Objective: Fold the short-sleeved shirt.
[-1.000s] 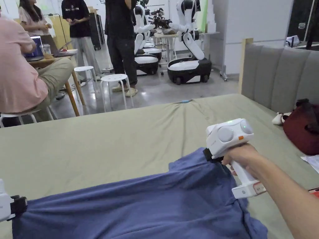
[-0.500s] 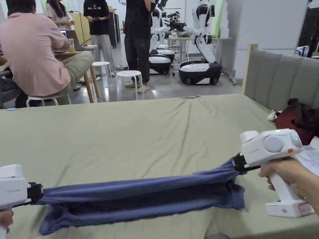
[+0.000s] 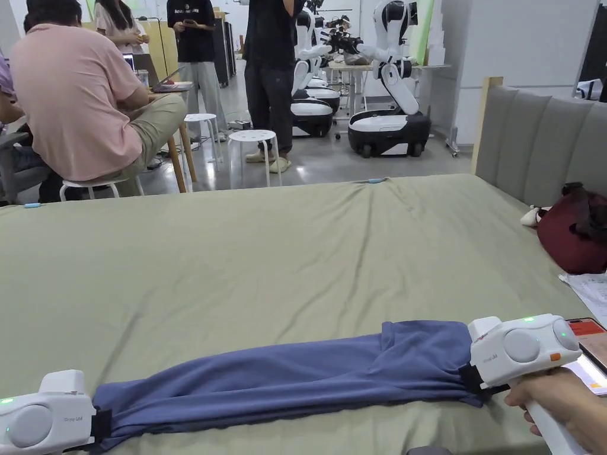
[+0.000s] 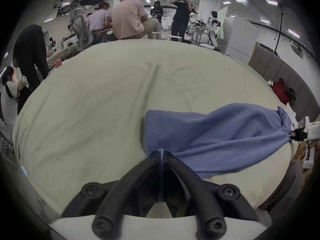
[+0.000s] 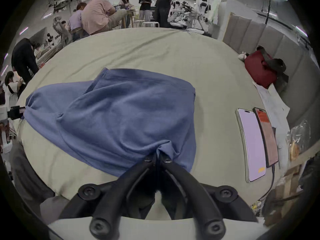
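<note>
A blue short-sleeved shirt [image 3: 296, 382] lies folded into a long band along the near edge of the green bed sheet [image 3: 284, 255]. My left gripper [image 3: 104, 423] is shut on its left end, low on the sheet; in the left gripper view the jaws [image 4: 161, 154] pinch a thin blue fold of the shirt [image 4: 216, 136]. My right gripper [image 3: 471, 379] is shut on the right end, and in the right gripper view its jaws [image 5: 157, 156] clamp bunched cloth of the shirt [image 5: 121, 115]. A hand holds the right gripper's handle.
A dark red bag [image 3: 572, 237] sits by the grey headboard [image 3: 533, 148] at the right. Two phones [image 5: 258, 139] and papers [image 3: 587, 290] lie near the right gripper. People, stools [image 3: 252, 139] and white robots [image 3: 385, 118] stand beyond the far edge of the bed.
Both grippers came down toward the near edge, laying the lifted, stretched shirt onto the sheet as a flat folded band. The head camera also shifted.
</note>
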Demonstrator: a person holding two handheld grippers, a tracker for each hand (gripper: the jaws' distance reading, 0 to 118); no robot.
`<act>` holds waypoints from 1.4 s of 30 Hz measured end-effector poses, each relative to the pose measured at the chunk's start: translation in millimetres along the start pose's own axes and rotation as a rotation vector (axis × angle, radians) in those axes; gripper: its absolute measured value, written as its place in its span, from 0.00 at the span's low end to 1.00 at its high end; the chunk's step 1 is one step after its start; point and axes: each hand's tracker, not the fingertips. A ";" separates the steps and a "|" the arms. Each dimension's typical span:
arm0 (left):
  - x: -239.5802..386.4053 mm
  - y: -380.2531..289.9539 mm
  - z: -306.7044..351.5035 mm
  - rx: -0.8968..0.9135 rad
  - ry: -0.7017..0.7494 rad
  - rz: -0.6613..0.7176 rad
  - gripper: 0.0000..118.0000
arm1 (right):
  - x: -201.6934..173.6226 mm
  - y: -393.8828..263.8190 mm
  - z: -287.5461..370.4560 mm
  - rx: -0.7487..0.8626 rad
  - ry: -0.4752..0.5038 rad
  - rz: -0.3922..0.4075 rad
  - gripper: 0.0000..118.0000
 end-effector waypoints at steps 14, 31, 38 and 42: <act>0.0 8.2 35.8 0.121 0.074 -0.033 0.87 | -34.6 -2.2 57.3 0.164 -0.100 -0.030 0.84; -27.3 -5.1 57.6 0.205 -0.072 0.152 0.00 | -190.0 -4.6 103.9 0.422 0.109 0.111 0.00; -63.1 -5.2 24.6 0.186 -0.358 0.244 0.94 | -232.2 -18.0 82.1 0.382 0.290 0.124 0.00; -83.6 -2.6 1.3 0.059 -0.573 0.372 0.84 | -247.0 -22.8 73.4 0.350 0.280 0.159 0.00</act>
